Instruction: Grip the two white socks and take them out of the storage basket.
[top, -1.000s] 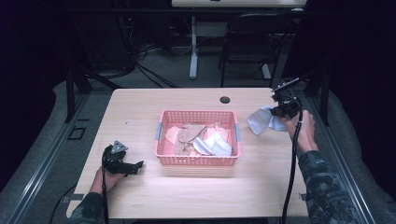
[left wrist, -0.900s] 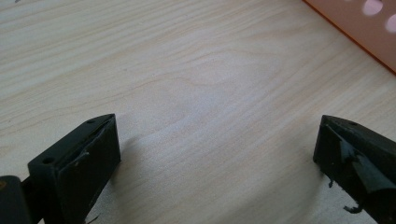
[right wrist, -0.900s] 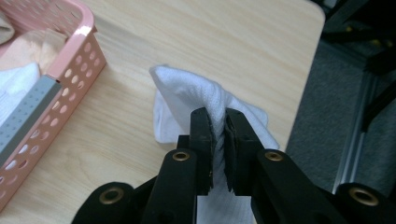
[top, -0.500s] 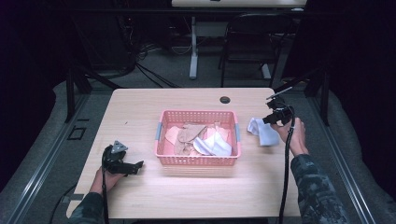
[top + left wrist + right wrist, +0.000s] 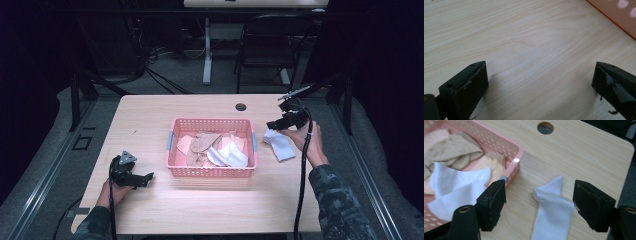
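Right gripper point(image 5: 539, 202) spread, jaws just been opening, over white sock point(image 5: 552, 212).
Sock lies flat on table point(image 5: 150, 115), free of the pads, just beside pink basket point(image 5: 212, 172) of clothes; left gripper point(image 5: 145, 178) spread, resting on table.

High view overhead; gripper views close; all share basket point(image 5: 212, 172).

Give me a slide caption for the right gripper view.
Right gripper, fingers just opened, above a white sock lying flat on the table beside the pink basket.
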